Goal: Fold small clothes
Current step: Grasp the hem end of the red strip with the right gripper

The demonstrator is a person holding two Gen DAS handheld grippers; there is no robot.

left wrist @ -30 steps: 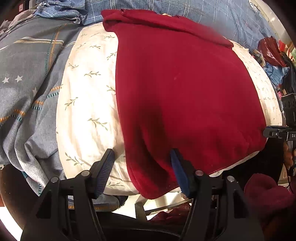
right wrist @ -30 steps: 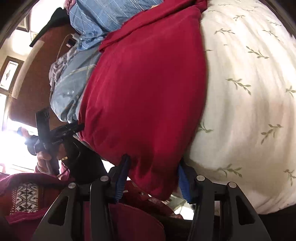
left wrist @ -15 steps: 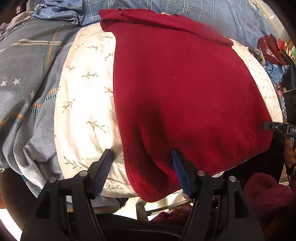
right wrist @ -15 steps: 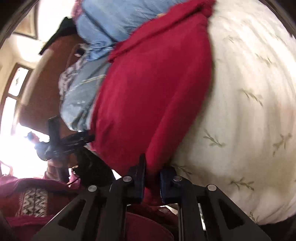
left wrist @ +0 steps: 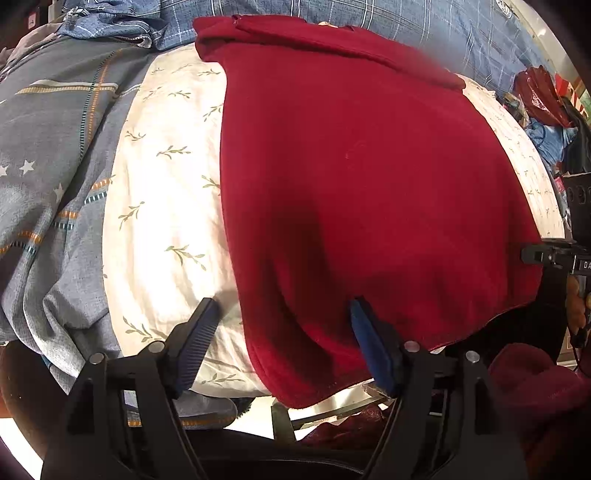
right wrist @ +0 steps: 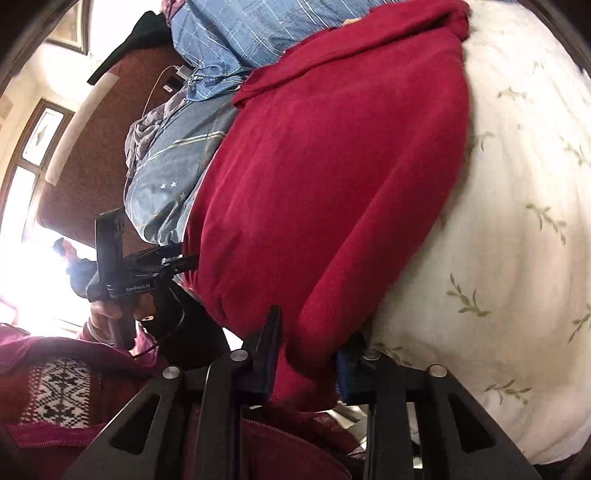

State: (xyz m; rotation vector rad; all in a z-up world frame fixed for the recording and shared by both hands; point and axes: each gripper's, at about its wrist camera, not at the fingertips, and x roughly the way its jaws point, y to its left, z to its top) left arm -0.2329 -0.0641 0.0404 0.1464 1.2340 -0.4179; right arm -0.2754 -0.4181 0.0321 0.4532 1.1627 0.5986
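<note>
A dark red garment (left wrist: 351, 166) lies spread flat on a white leaf-print sheet (left wrist: 166, 206), its near hem hanging over the bed's edge. My left gripper (left wrist: 283, 306) is open and its jaws are opening. It straddles the garment's near left corner, with the right pad (left wrist: 369, 343) against the cloth and the left finger (left wrist: 199, 332) over bare sheet. In the right wrist view the garment (right wrist: 332, 166) fills the middle. My right gripper (right wrist: 313, 328) has the other near corner bunched between its pads, and its jaws are opening slightly.
A grey-blue quilt (left wrist: 44, 147) with stars and stripes lies left of the sheet, and a blue plaid cover (left wrist: 406, 26) lies at the far end. A red bag (left wrist: 539, 96) and clutter sit far right. The person's maroon sleeve (left wrist: 535, 380) is close beside the grippers.
The right gripper closed on the garment's corner, then its jaws spread a little, with cloth still between them. The left jaws widened slightly. Neither hand shifted much.
</note>
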